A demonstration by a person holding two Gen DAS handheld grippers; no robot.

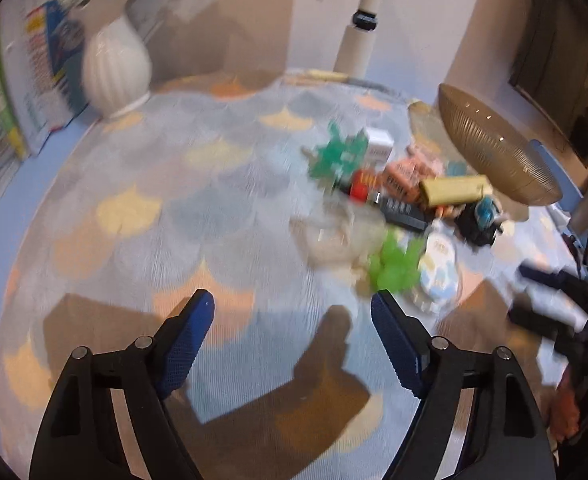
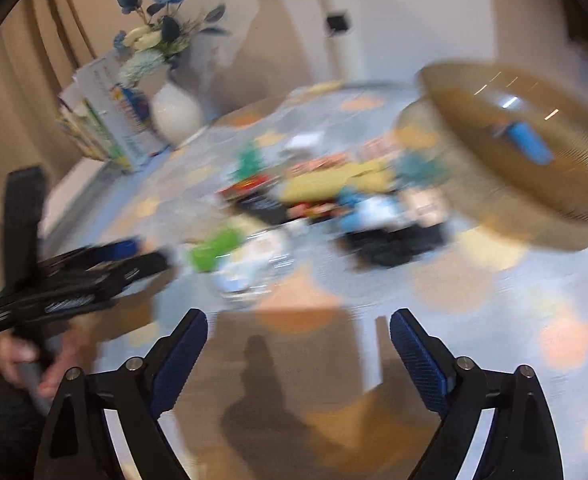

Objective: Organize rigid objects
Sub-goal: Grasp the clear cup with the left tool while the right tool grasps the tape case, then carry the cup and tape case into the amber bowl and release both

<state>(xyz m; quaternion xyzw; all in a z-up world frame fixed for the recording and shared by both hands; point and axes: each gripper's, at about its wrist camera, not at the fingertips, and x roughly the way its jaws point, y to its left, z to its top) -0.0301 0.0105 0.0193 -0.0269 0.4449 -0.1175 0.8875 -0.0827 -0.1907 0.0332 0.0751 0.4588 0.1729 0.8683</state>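
On the tablecloth (image 1: 134, 208), blurred clutter pile (image 1: 397, 196), labels unreadable

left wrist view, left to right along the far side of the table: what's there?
Stack of books → white ribbed vase → teal plastic toy → yellow box → tan ribbed bowl.

A worktop (image 1: 222, 216) under a scalloped pastel cloth carries a white vase (image 1: 116, 68), leaning books (image 1: 42, 80), a jumbled heap of small toys (image 1: 397, 196) and a ribbed brown bowl (image 1: 493, 148) beside it.
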